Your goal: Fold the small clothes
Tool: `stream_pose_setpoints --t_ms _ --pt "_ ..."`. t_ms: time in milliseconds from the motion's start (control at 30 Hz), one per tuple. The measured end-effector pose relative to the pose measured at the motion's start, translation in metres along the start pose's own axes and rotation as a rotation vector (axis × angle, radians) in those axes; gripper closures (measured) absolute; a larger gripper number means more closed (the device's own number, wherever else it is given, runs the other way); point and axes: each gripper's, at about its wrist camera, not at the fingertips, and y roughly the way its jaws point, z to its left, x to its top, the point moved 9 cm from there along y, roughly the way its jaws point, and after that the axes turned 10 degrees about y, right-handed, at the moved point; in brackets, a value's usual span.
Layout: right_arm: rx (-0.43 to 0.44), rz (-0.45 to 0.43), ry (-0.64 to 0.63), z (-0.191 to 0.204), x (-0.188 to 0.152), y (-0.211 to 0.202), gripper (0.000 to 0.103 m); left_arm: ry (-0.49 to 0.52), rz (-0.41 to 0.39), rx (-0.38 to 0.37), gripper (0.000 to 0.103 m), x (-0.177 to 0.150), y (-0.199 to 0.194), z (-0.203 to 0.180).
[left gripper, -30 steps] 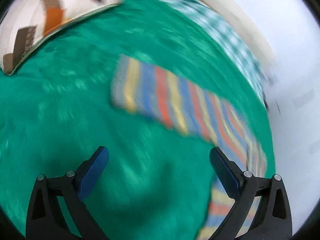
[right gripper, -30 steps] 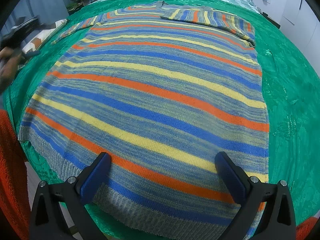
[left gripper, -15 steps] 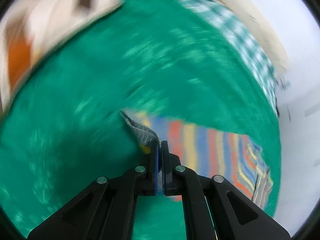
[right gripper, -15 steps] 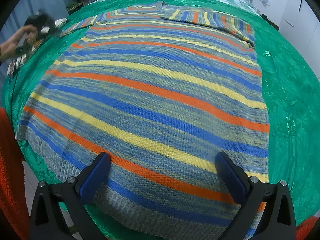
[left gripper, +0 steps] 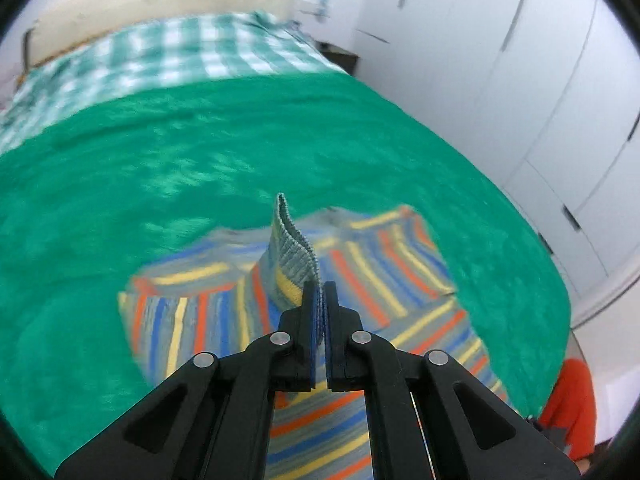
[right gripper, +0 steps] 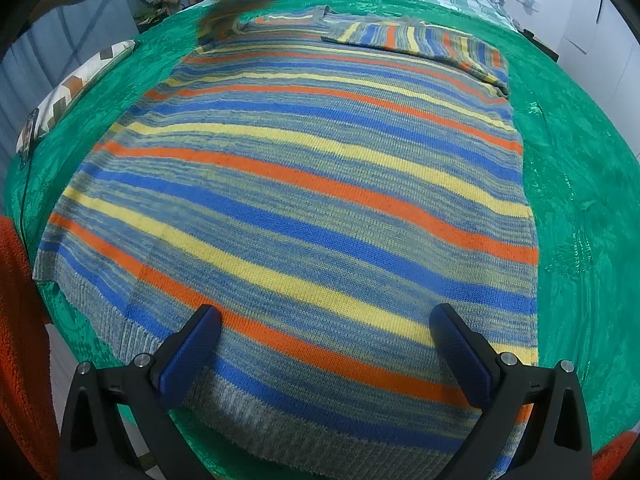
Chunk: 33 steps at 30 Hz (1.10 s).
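Pinching sweater cuff [left gripper: 294, 254] in left tongs [left gripper: 319, 300]

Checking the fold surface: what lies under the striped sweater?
The striped sweater lies on a green bedspread, visible around its edges. What lies beneath its middle is covered. The left claw lifts one sleeve cuff.

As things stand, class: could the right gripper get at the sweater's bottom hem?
Probably yes. The right gripper is open just above the sweater's bottom hem, with nothing between them.
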Motion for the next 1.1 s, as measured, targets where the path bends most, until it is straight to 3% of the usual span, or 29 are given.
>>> stream_pose_setpoints --t_ms 33,67,100,233,333,400,500,567,633,733,833,900,933,967,1100 --pt "0.001 0.001 0.000 0.000 0.000 0.000 0.000 -0.023 0.044 -0.005 0.089 -0.008 0.021 -0.004" --pt "0.001 0.002 0.001 0.000 0.000 0.000 0.000 -0.060 0.103 0.017 0.057 -0.022 0.039 -0.002" --pt "0.002 0.003 0.001 0.000 0.000 0.000 0.000 -0.098 0.133 0.037 0.037 -0.036 0.047 0.004" --pt "0.013 -0.002 -0.002 -0.001 0.000 -0.001 0.000 -0.275 0.072 0.012 0.036 -0.069 0.029 0.032" --pt "0.016 -0.002 -0.005 0.000 -0.001 -0.001 0.000 -0.401 0.006 0.091 0.035 -0.081 0.002 0.077" --pt "0.020 0.022 0.001 0.000 0.001 -0.002 0.000 -0.399 0.010 0.178 0.035 -0.088 -0.007 0.098" --pt "0.071 0.102 0.033 0.005 0.009 -0.016 0.009 -0.285 0.069 0.289 0.035 -0.098 0.006 0.099" --pt "0.215 0.109 0.092 0.013 0.035 -0.045 0.012 -0.234 0.137 0.355 0.035 -0.120 0.023 0.104" --pt "0.329 0.047 0.135 0.014 0.079 -0.075 0.012 -0.243 0.181 0.383 0.035 -0.144 0.041 0.112" --pt "0.426 -0.062 0.216 -0.006 0.164 -0.092 0.012 -0.273 0.085 0.379 0.031 -0.159 0.041 0.114" --pt "0.437 -0.074 0.338 -0.042 0.242 -0.046 0.014 -0.287 0.036 0.381 0.028 -0.165 0.039 0.112" --pt "0.453 -0.006 0.430 -0.059 0.276 0.007 0.029 -0.280 0.026 0.390 0.027 -0.167 0.040 0.111" --pt "0.473 0.032 0.467 -0.062 0.287 0.033 0.045 -0.273 0.023 0.394 0.026 -0.167 0.041 0.110" --pt "0.485 0.062 0.492 -0.063 0.295 0.056 0.050 -0.268 0.022 0.396 0.025 -0.168 0.043 0.110" --pt "0.530 0.126 0.571 -0.054 0.314 0.115 0.053 -0.263 0.003 0.392 0.023 -0.166 0.044 0.109"
